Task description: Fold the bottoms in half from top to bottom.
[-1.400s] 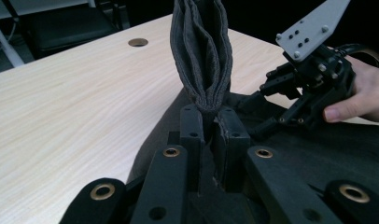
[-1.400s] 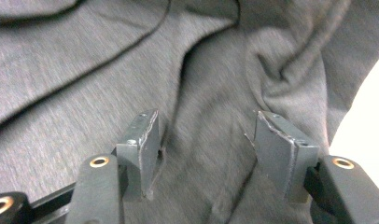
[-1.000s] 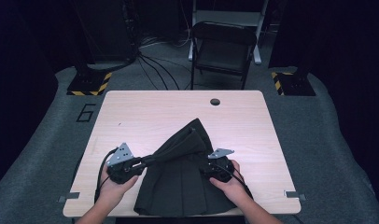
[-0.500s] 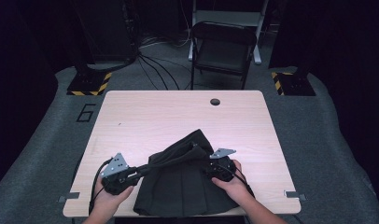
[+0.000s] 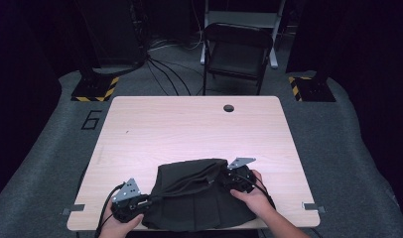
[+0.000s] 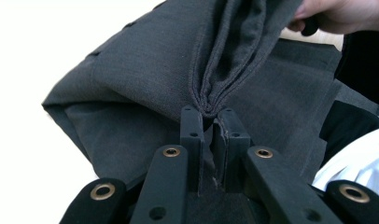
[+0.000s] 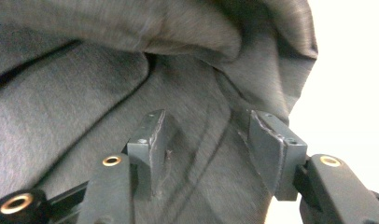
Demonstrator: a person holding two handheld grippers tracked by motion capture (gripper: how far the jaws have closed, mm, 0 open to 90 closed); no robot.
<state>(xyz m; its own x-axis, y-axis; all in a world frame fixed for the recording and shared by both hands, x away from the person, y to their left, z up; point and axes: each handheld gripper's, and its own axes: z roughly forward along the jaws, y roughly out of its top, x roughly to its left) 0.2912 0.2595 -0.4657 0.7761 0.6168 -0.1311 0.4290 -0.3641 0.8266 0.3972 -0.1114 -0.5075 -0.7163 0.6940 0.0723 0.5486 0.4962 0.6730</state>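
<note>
A dark grey garment point(image 5: 199, 203) lies at the near edge of the light wooden table point(image 5: 189, 129), its upper layer folded over toward me. My left gripper point(image 5: 152, 200) is at the garment's near left corner, shut on a bunched fold of the cloth point(image 6: 225, 56); in the left gripper view its jaws point(image 6: 208, 114) pinch several layers. My right gripper point(image 5: 224, 179) rests at the garment's far right edge. Its jaws point(image 7: 206, 135) stand apart over the cloth point(image 7: 85, 93), and the pads do not press on it. A hand holds each gripper.
The far half of the tabletop is bare wood with a round cable hole point(image 5: 229, 108). Behind the table stands a black folding chair point(image 5: 237, 49). Yellow-and-black striped stand bases point(image 5: 95, 89) sit on the grey floor at both far corners.
The left gripper has drawn its fold of cloth down and toward the near left corner. The garment's raised peak has dropped into a low folded layer. The right gripper has stayed in place.
</note>
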